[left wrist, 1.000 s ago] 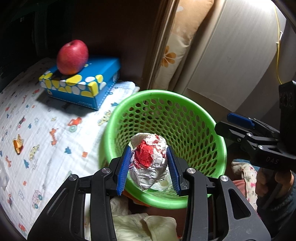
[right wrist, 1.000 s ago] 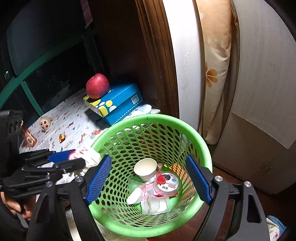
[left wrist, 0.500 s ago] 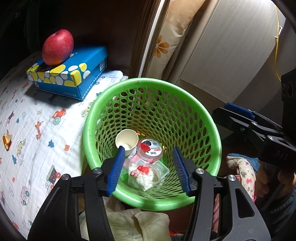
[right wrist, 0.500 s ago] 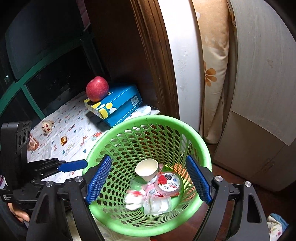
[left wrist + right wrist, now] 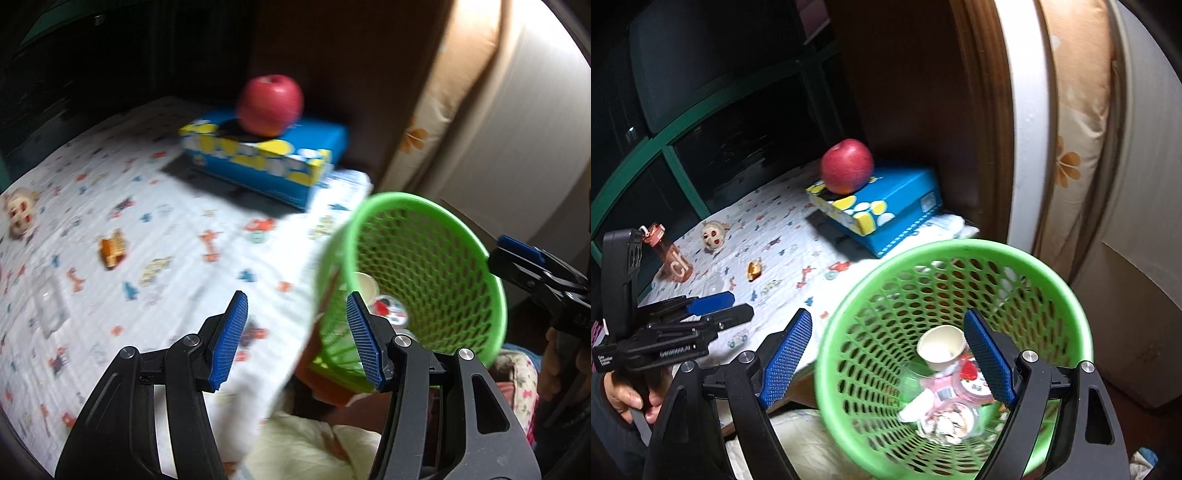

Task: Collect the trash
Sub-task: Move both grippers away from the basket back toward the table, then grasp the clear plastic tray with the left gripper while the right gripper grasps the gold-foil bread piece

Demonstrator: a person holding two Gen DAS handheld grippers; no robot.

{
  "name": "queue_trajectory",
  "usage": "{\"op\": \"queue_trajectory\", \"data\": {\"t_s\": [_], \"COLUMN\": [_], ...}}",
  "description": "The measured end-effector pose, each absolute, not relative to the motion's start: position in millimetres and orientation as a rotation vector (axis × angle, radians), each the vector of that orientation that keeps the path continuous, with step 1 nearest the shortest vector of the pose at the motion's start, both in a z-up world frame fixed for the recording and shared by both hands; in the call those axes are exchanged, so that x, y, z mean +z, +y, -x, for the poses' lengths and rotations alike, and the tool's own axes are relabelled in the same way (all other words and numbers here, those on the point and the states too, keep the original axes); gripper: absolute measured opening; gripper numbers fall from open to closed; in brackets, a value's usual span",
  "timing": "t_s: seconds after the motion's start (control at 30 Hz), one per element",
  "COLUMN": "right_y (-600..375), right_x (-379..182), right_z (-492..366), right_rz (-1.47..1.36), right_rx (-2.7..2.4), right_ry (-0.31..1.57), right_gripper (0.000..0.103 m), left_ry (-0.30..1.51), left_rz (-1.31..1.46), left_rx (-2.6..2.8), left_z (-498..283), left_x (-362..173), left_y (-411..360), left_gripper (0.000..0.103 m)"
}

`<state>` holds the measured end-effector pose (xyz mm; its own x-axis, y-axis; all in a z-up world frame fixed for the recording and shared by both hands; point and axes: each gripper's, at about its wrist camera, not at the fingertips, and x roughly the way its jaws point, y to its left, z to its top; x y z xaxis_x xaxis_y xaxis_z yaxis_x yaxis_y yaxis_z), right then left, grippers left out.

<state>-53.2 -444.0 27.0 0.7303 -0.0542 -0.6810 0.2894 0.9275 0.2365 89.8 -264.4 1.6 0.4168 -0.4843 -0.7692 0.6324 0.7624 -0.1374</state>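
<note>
A green mesh basket stands beside the cloth-covered surface, its rim close under my right gripper. Inside lie a paper cup, a strawberry yoghurt pot and a crumpled foil ball. My left gripper is open and empty over the patterned cloth, left of the basket; the right wrist view shows it from the side. My right gripper is open wide over the basket's near left rim, holding nothing. A small orange wrapper lies on the cloth.
A red apple sits on a blue tissue box at the back. A toy head, a pink bottle and a clear plastic piece lie at the left. A wooden frame and a flowered pillow stand to the right.
My left gripper opened and dropped the foil ball into the basket, then swung left over the cloth. The right gripper shifted left, so the basket now sits further right.
</note>
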Motion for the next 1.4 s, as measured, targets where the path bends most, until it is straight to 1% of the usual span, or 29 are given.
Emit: {"op": "queue_trajectory", "data": {"t_s": [0.1, 0.17, 0.37, 0.57, 0.7, 0.83, 1.03, 1.4], "right_y": [-425, -411, -379, -351, -341, -334, -329, -318], "right_x": [28, 27, 24, 19, 13, 7, -6, -30], "right_z": [34, 18, -20, -55, -77, -93, -115, -146], "right_rz": [-0.324, -0.308, -0.281, -0.259, -0.253, -0.248, -0.254, -0.254], "right_rx": [-0.156, -0.128, -0.061, -0.002, 0.018, 0.031, 0.039, 0.048], "right_ry": [0.741, 0.750, 0.774, 0.797, 0.817, 0.835, 0.867, 0.925], "right_gripper": [0.081, 0.082, 0.082, 0.082, 0.082, 0.082, 0.082, 0.082], "left_ry": [0.885, 0.889, 0.952, 1.017, 1.065, 1.100, 1.132, 1.153], "left_rz": [-0.167, -0.148, -0.018, 0.059, 0.086, 0.109, 0.111, 0.115], "left_rx": [-0.602, -0.542, -0.314, -0.199, -0.174, -0.160, -0.154, -0.165], "left_z": [-110, -124, -181, -229, -252, -268, -286, -298], "left_x": [2, 2, -4, -22, -33, -45, -64, -78], "left_y": [-235, -215, -146, -97, -80, -62, -59, -65], "left_gripper": [0.056, 0.059, 0.061, 0.063, 0.064, 0.067, 0.069, 0.069]}}
